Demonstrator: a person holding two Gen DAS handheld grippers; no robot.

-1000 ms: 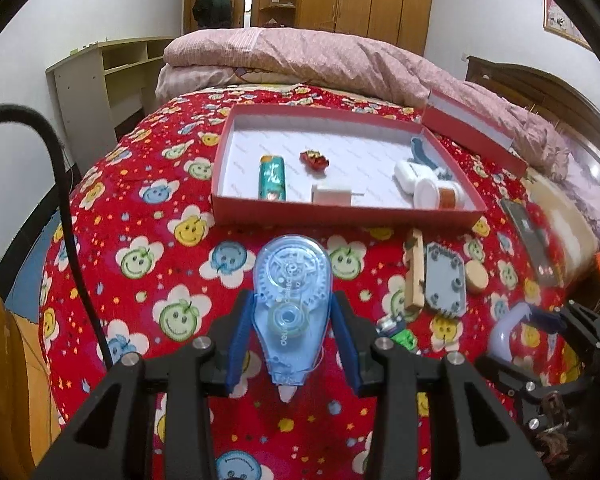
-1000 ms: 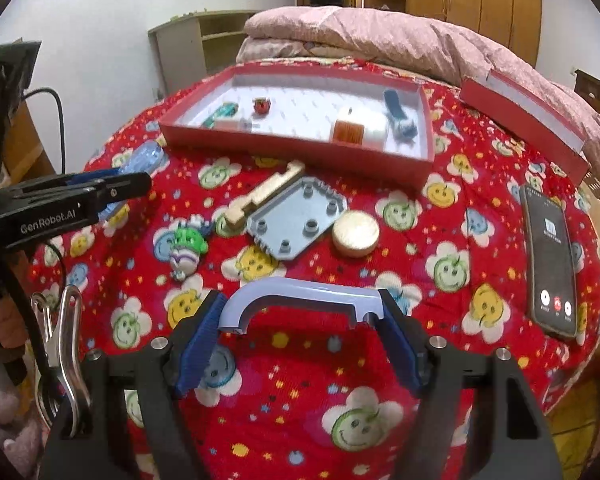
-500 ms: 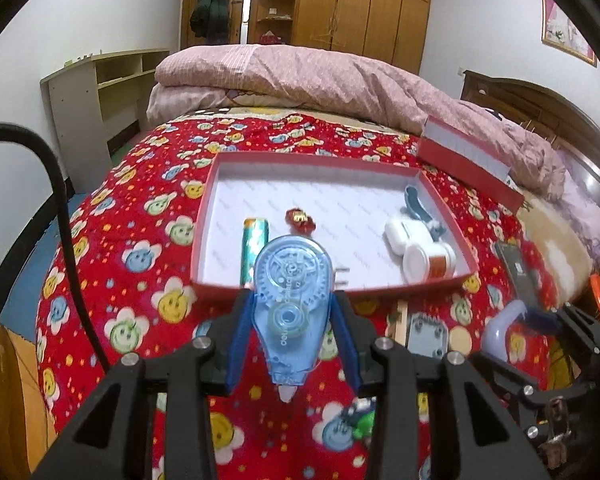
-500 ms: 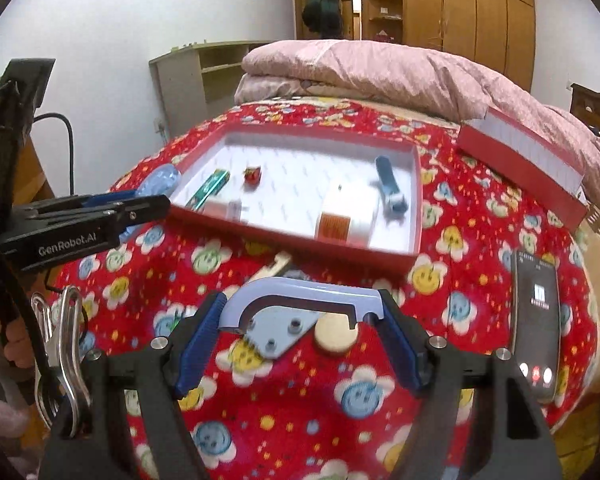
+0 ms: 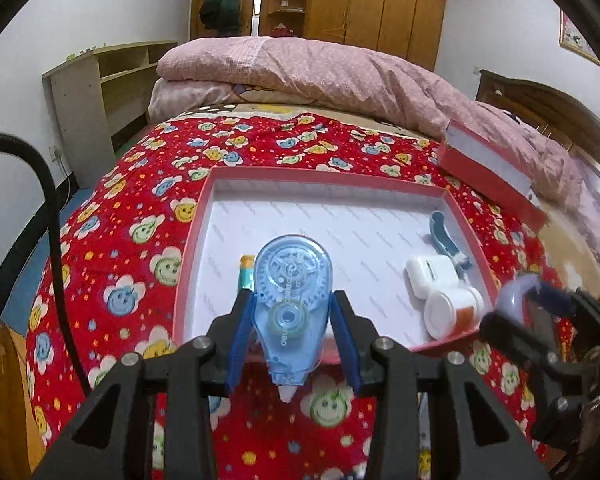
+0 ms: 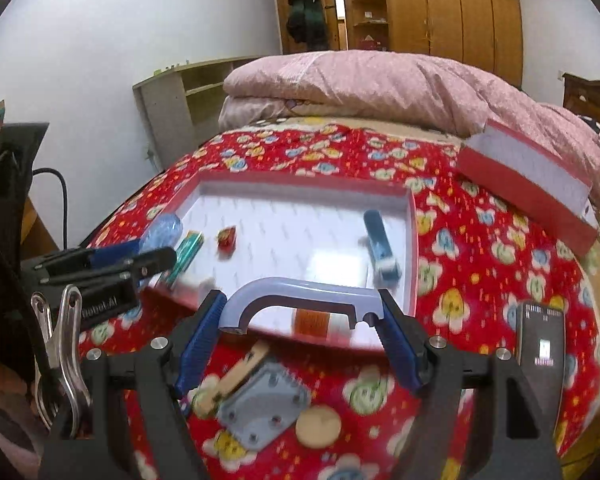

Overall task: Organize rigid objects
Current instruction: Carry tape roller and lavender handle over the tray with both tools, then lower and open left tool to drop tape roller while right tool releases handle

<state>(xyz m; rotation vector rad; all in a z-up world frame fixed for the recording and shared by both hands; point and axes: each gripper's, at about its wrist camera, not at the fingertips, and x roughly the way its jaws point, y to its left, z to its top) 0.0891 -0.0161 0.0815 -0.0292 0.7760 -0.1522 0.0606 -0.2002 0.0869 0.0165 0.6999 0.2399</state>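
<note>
My left gripper (image 5: 292,336) is shut on a clear blue correction tape dispenser (image 5: 291,280) and holds it above the near rim of the red tray (image 5: 300,174). My right gripper (image 6: 300,316) is shut on a lavender plastic handle (image 6: 300,290), held over the tray's near edge (image 6: 414,240). In the tray lie a green tube (image 6: 186,250), a small red toy (image 6: 226,236), a blue clip (image 6: 380,248), a white case (image 5: 432,274) and a white-capped bottle (image 5: 450,310).
On the red flowered bedspread in front of the tray lie a wooden piece (image 6: 236,372), a grey plate with holes (image 6: 264,404) and a round tan disc (image 6: 318,426). A phone (image 6: 540,356) lies at the right. The red tray lid (image 6: 528,184) leans on the pink quilt.
Both grippers have risen and moved forward toward the tray, each still holding its object. The loose items on the bedspread have dropped out of the left wrist view.
</note>
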